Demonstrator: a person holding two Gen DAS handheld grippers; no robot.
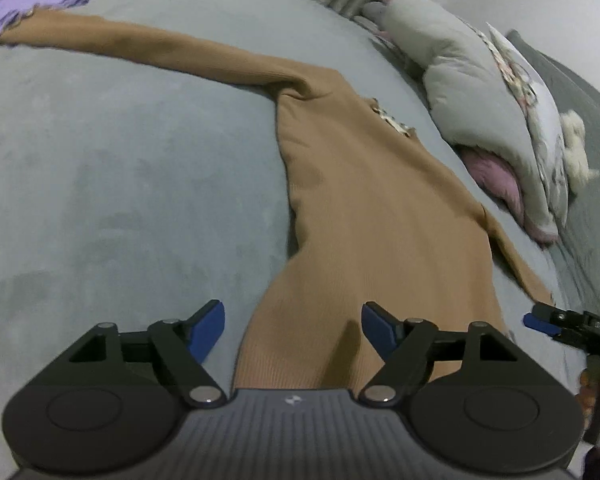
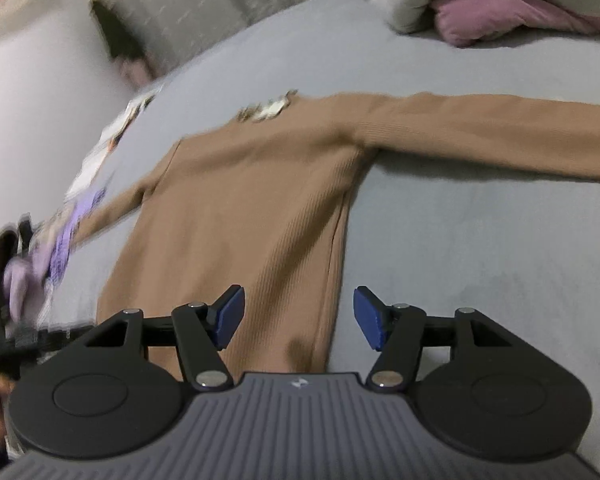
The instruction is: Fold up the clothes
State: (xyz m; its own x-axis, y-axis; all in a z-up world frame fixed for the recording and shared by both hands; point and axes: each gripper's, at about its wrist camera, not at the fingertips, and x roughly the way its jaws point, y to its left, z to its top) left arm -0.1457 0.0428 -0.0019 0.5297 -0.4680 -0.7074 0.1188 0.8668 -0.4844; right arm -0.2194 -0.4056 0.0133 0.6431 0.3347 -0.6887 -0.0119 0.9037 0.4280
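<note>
Brown sweater's [image 2: 240, 216] right sleeve cut off at frame edge; purple garment [image 2: 60, 240] motion-blurred.

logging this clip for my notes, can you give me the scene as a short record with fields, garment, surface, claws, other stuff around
garment: tan ribbed long-sleeve top, spread flat, both sleeves stretched out sideways
surface: grey bed cover
left claw: open, above the top's lower part, nothing between the pads
right claw: open, over the top's side edge near the hem, nothing gripped
fold progress: no fold visible yet
other items: lilac garment by one sleeve's end; grey bedding pile with a pink piece under it
</note>
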